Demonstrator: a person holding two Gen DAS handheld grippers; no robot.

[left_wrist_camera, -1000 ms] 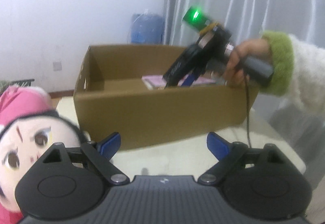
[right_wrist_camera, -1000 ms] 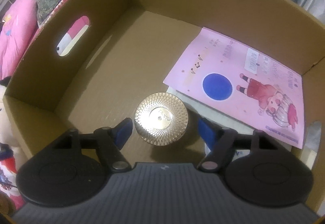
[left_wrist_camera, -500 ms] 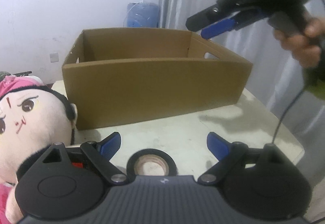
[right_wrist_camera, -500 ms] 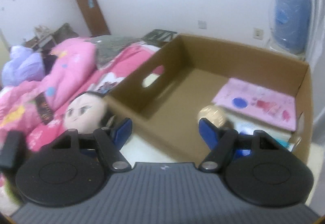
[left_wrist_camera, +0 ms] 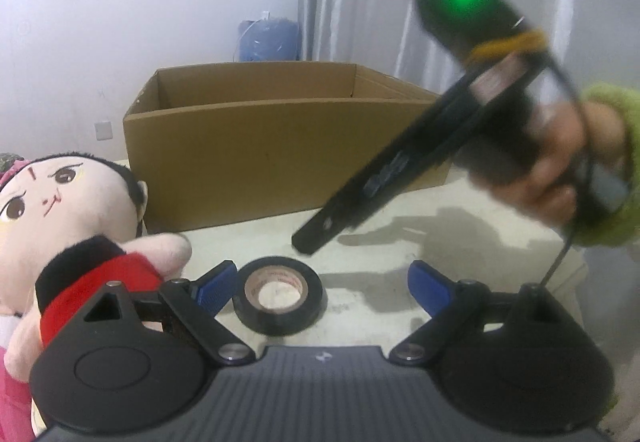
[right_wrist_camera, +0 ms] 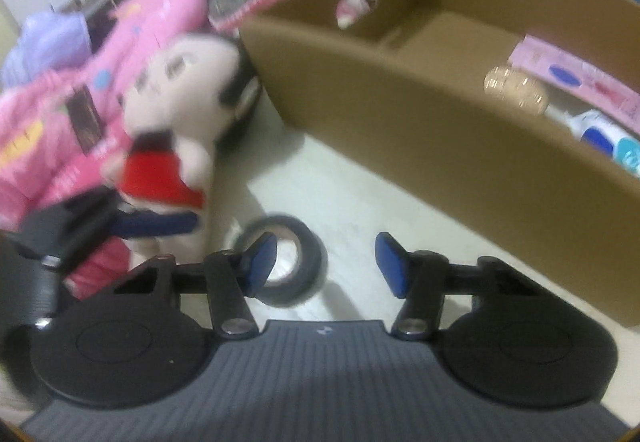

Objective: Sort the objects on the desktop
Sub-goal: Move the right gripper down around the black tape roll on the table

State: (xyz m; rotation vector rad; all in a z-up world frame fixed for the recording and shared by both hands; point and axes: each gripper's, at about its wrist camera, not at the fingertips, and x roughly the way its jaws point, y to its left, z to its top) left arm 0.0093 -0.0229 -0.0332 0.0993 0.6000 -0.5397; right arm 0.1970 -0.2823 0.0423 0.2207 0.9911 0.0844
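A: Left gripper (left_wrist_camera: 320,288), pose? Landmark is the cardboard box (left_wrist_camera: 280,145).

B: Low over the table (left_wrist_camera: 400,242) on the near side of the box, pointing level at its front wall. Jaws spread wide, nothing held. The black tape roll (left_wrist_camera: 280,300) lies flat on the table between the fingers, just beside the left blue pad (left_wrist_camera: 214,288); contact not discernible.

A: Right gripper (right_wrist_camera: 326,264)?

B: Held by the right hand (left_wrist_camera: 560,169) in a green cuff, tilted steeply down toward the table in front of the box. Jaws open, empty. Its view is blurred.

A: Other items?

B: Plush doll (left_wrist_camera: 60,226) lies left of the box's front corner. Inside the box: pink booklet (right_wrist_camera: 576,81), gold disc (right_wrist_camera: 516,91), a white and blue tube (right_wrist_camera: 600,133).
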